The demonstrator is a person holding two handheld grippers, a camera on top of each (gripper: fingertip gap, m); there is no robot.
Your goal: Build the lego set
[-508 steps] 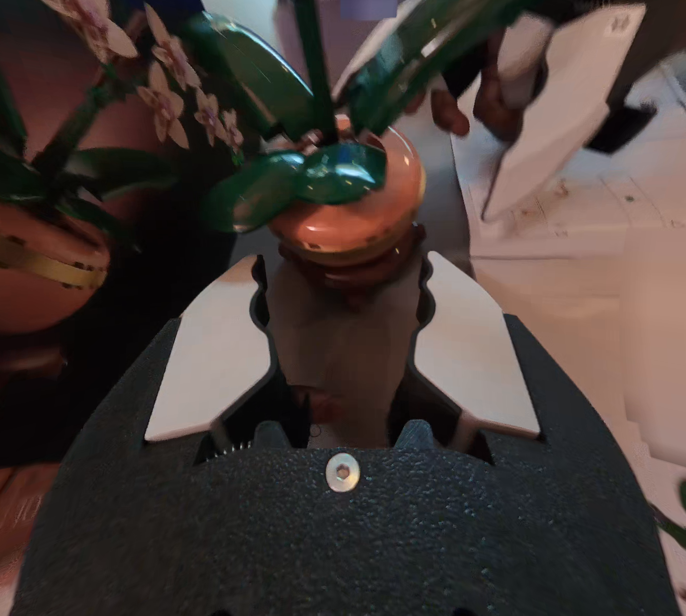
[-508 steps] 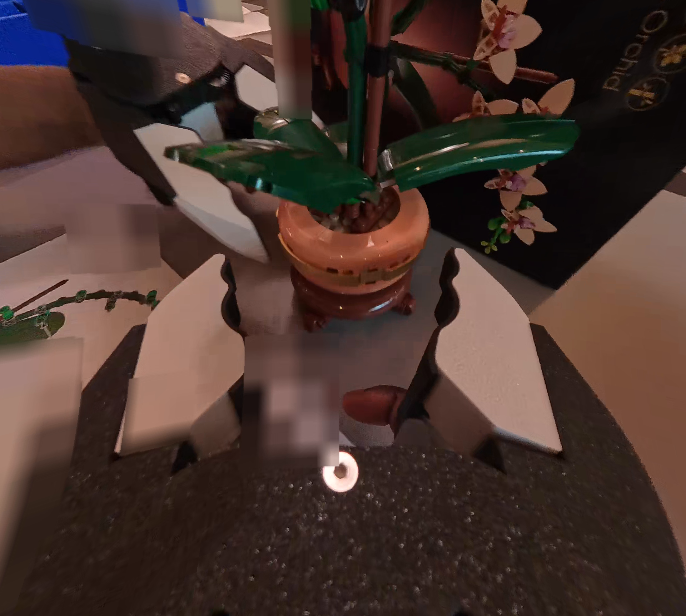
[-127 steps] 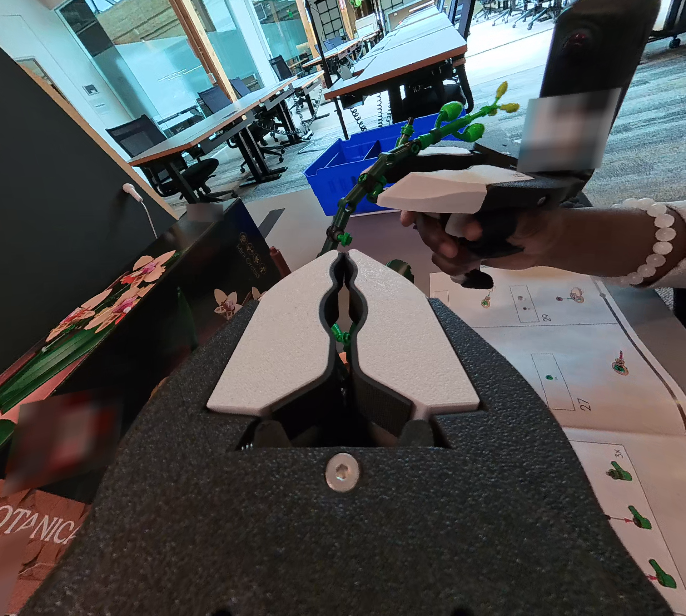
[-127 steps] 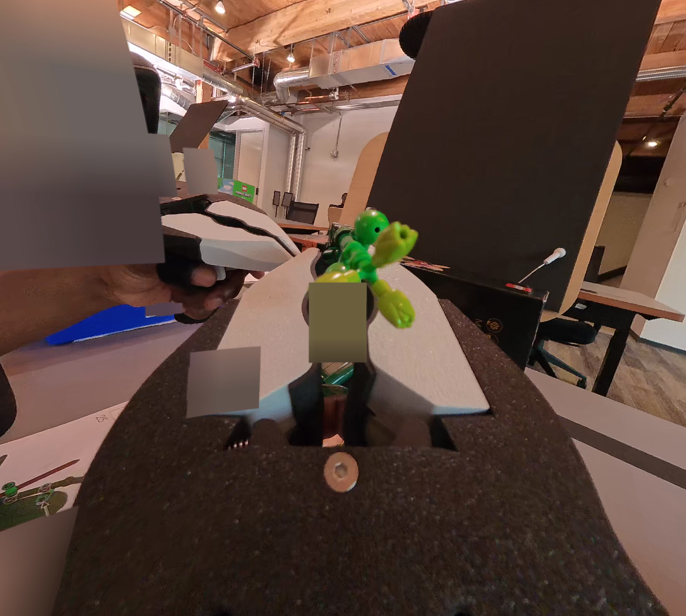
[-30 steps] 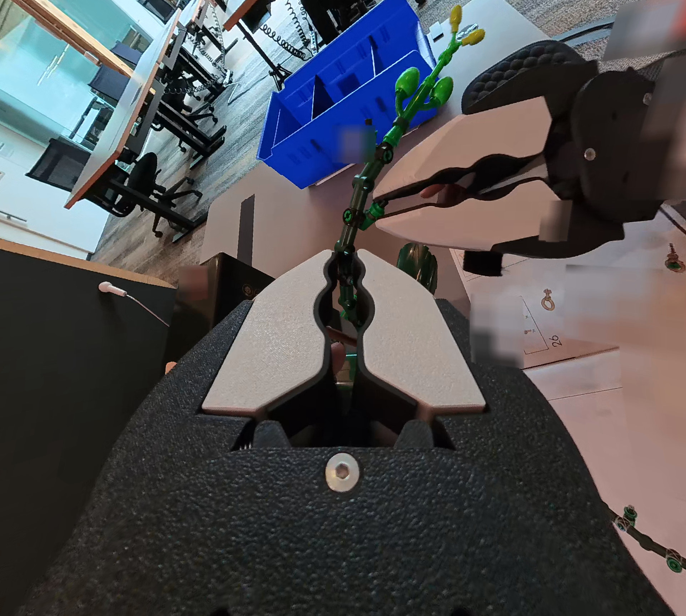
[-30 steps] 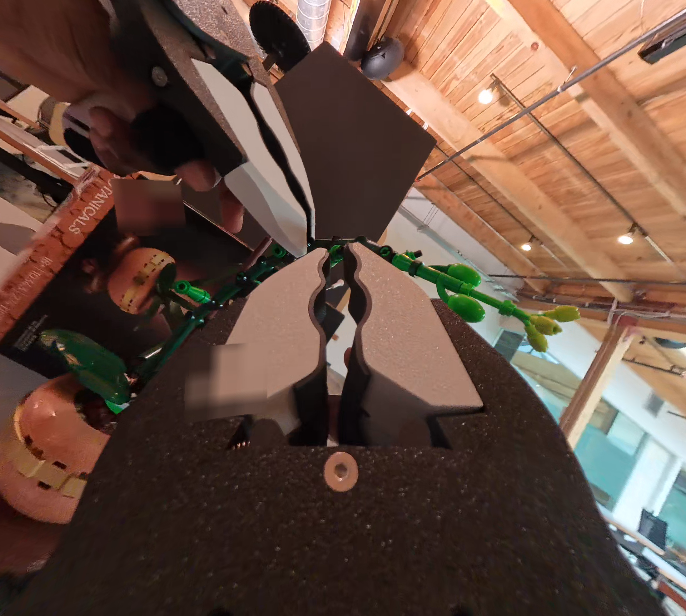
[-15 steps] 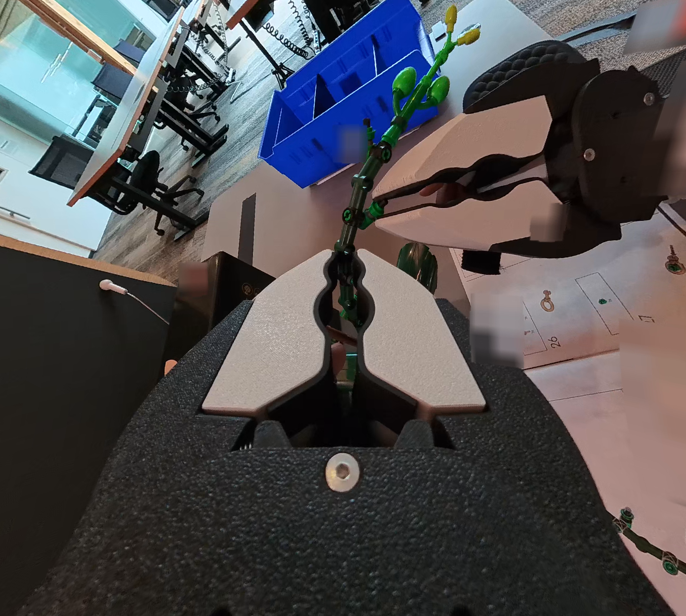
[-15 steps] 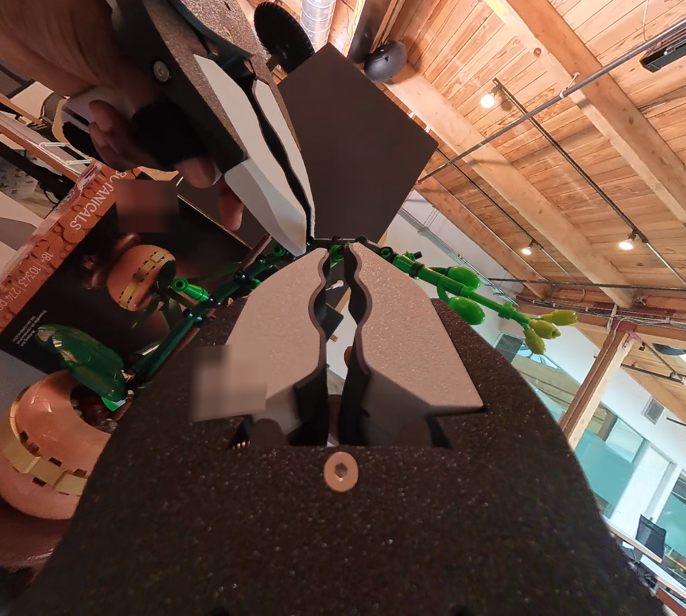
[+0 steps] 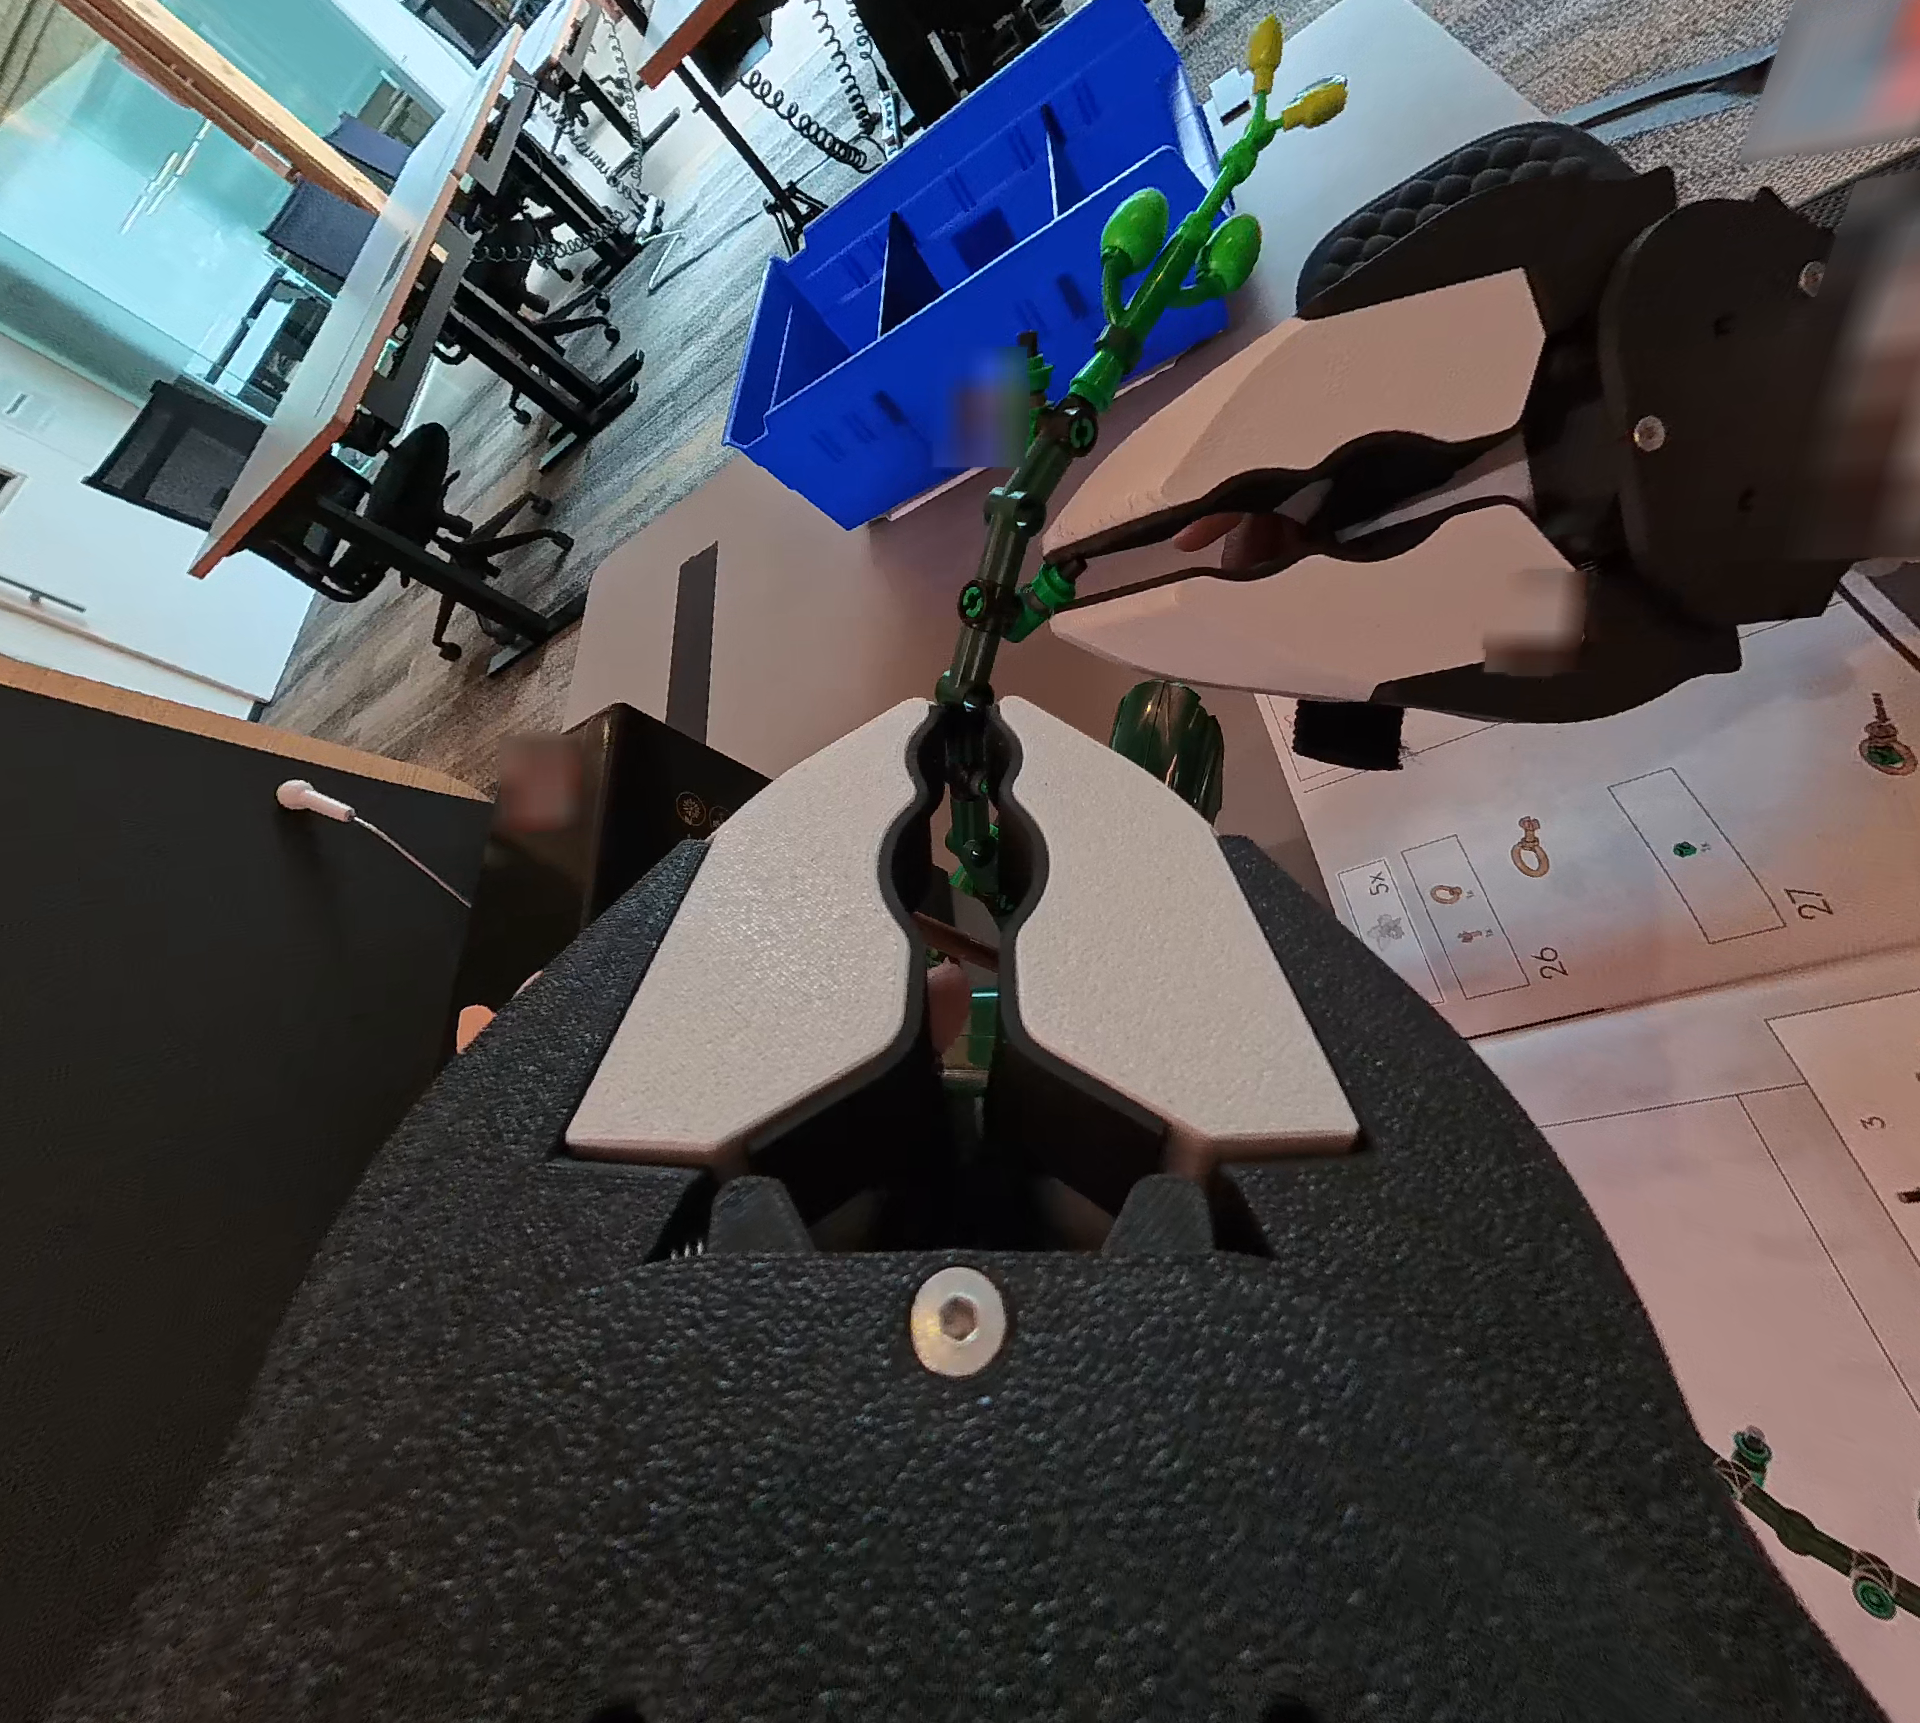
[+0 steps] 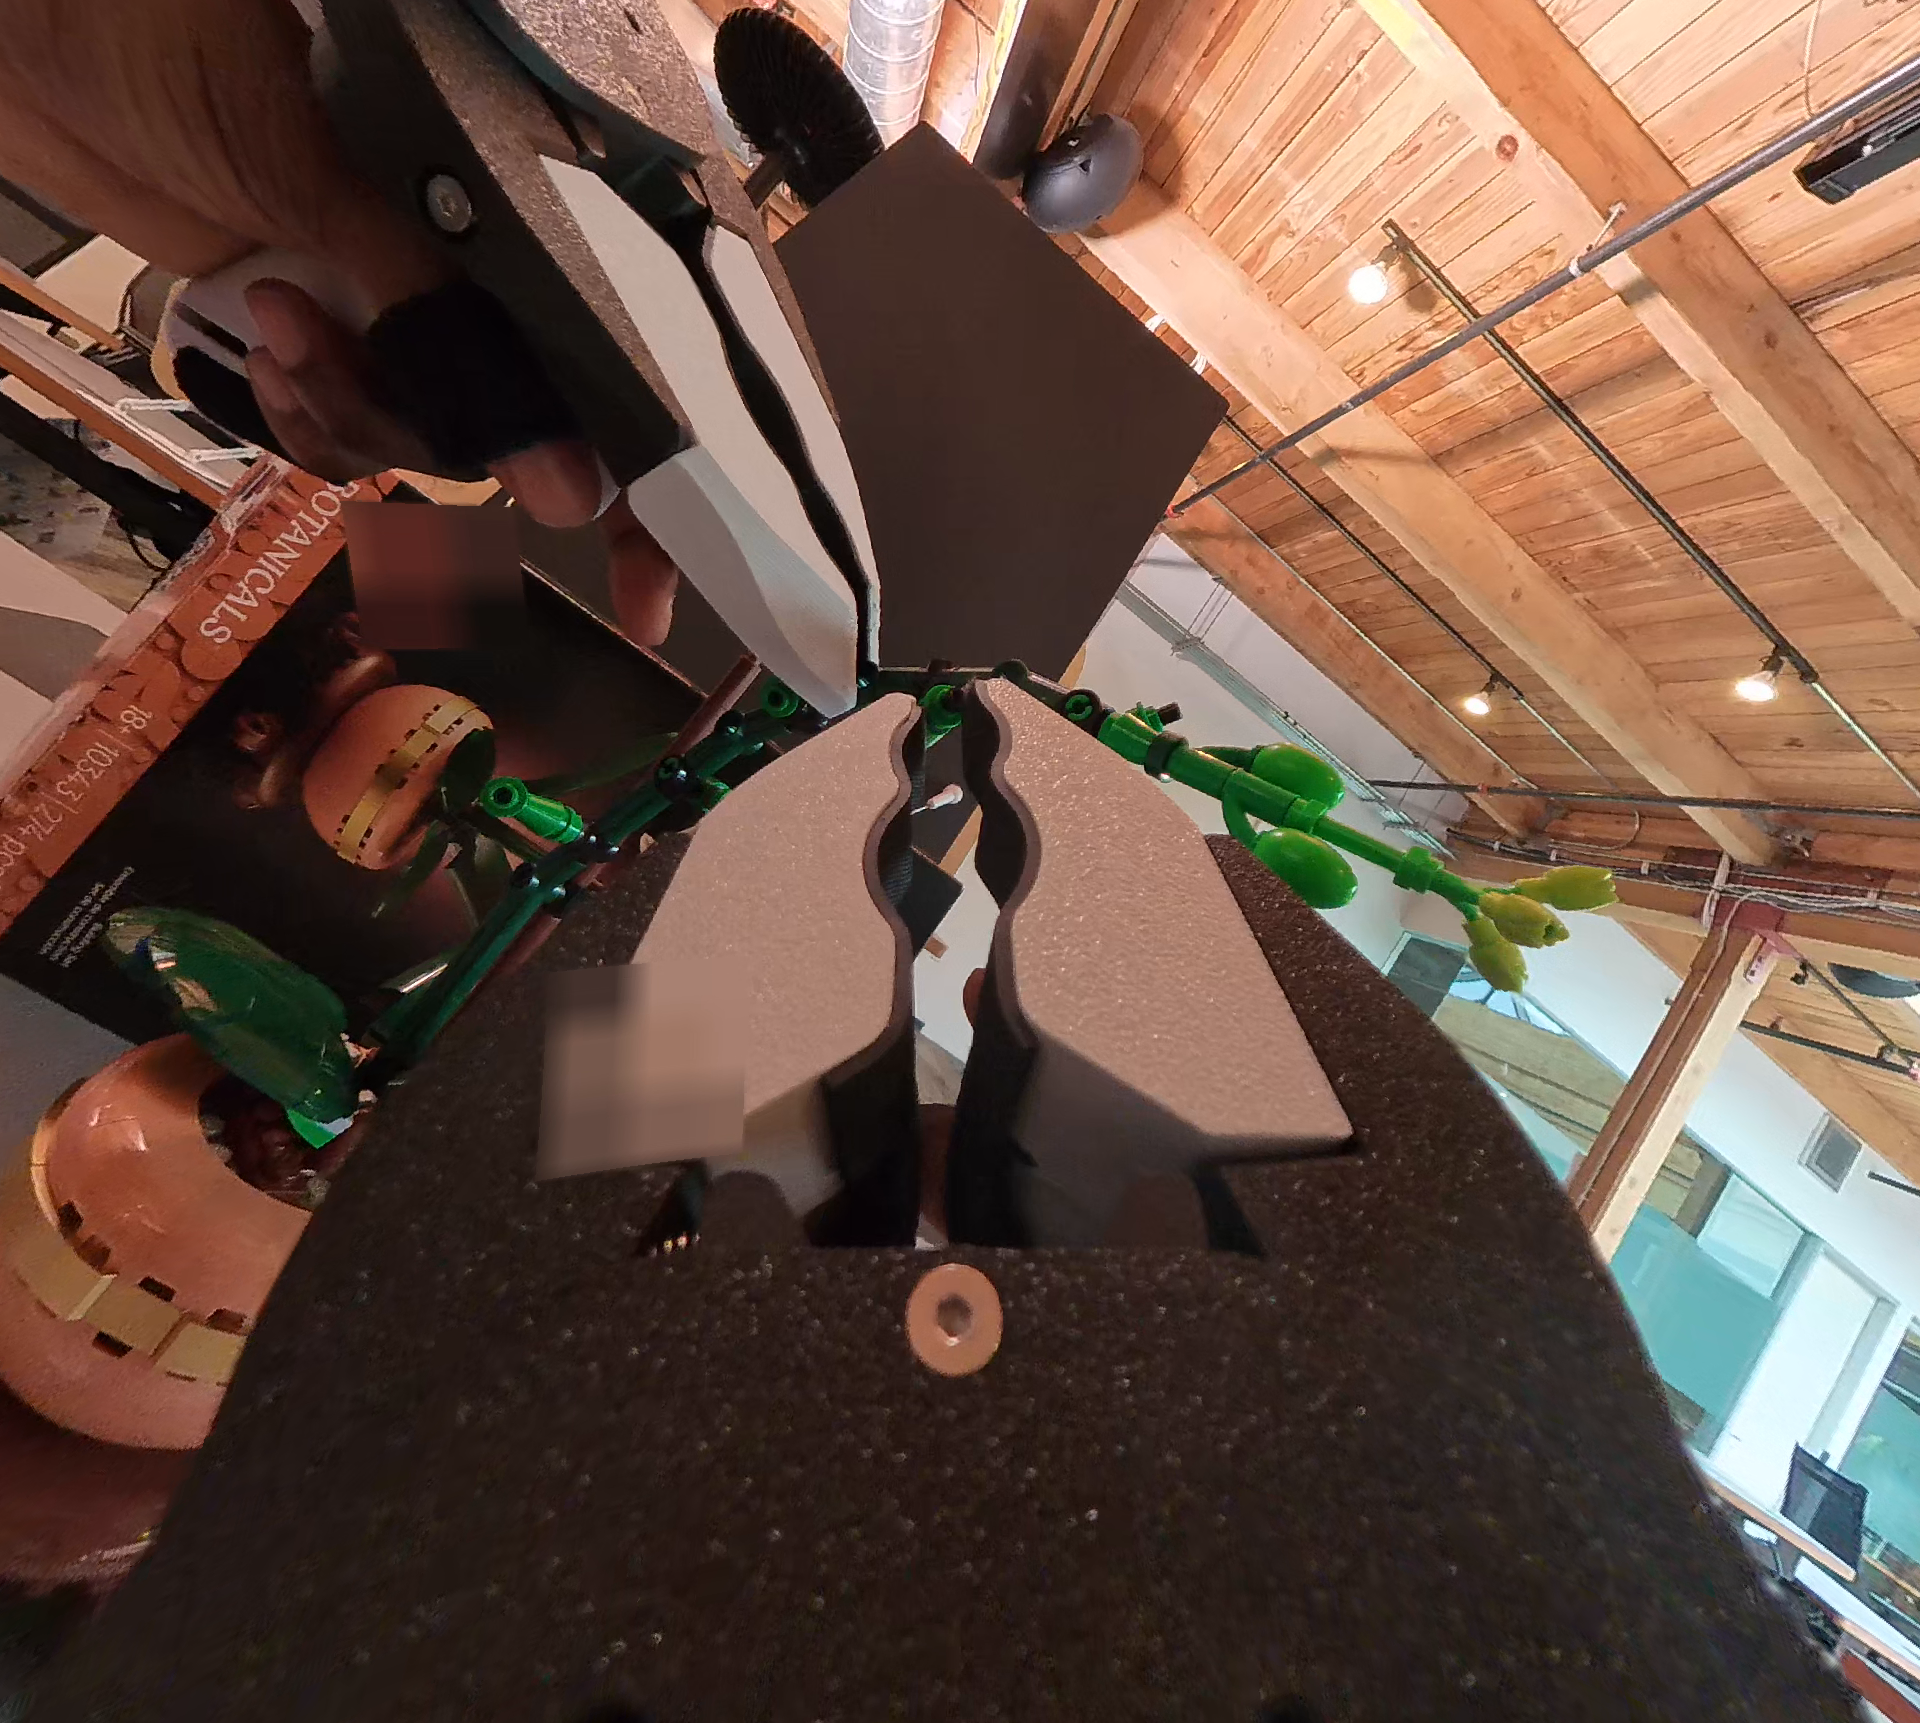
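Left wrist view shows little change from the frames a second ago: the jointed dark-green plastic lego stem with lime and yellow buds (image 9: 1049, 468) has stayed clamped, drifting only slightly with the tool; both holds persist, so the joining step appears to be under way, not finished. The left gripper (image 9: 964, 717) is closed narrow on the stem's lower links, the stem rising straight ahead from its fingertips; the right gripper (image 9: 1051, 577) enters from the right, its jaws pinched almost together on a small bright-green side stud just beyond the left tips. Stem long axis: runs forward and slightly right from the left tool, bud end farthest away; in the right wrist view it (image 10: 1226, 764) lies crosswise past the fingertips (image 10: 940, 717), buds to the right.
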